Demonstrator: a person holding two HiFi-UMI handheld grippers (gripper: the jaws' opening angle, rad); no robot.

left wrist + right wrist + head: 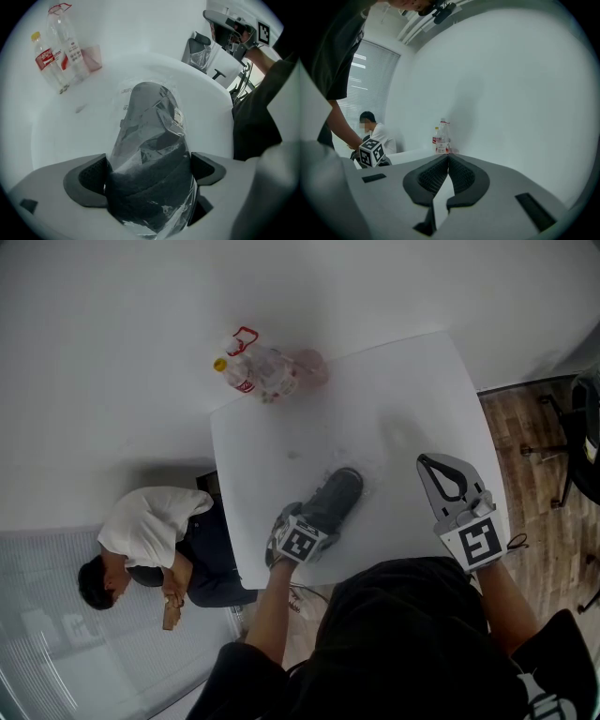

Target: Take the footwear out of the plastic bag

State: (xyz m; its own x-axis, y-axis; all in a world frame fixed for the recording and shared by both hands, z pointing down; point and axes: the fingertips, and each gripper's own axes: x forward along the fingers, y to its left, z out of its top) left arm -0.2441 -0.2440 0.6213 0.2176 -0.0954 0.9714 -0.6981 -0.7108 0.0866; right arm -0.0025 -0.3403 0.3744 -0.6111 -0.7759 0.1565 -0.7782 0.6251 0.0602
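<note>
A dark grey shoe wrapped in a clear plastic bag lies on the white table near its front edge. Its heel end sits between the wide jaws of my left gripper. The black pads stand at either side of the bag and do not squeeze it. The shoe points away from the camera, toe toward the table's middle. My right gripper hovers over the table's right front part, shut and empty, with its pads meeting.
Two clear bottles and a pink cup stand at the table's far left corner. A person in a white shirt sits left of the table. An office chair stands on the wooden floor at the right.
</note>
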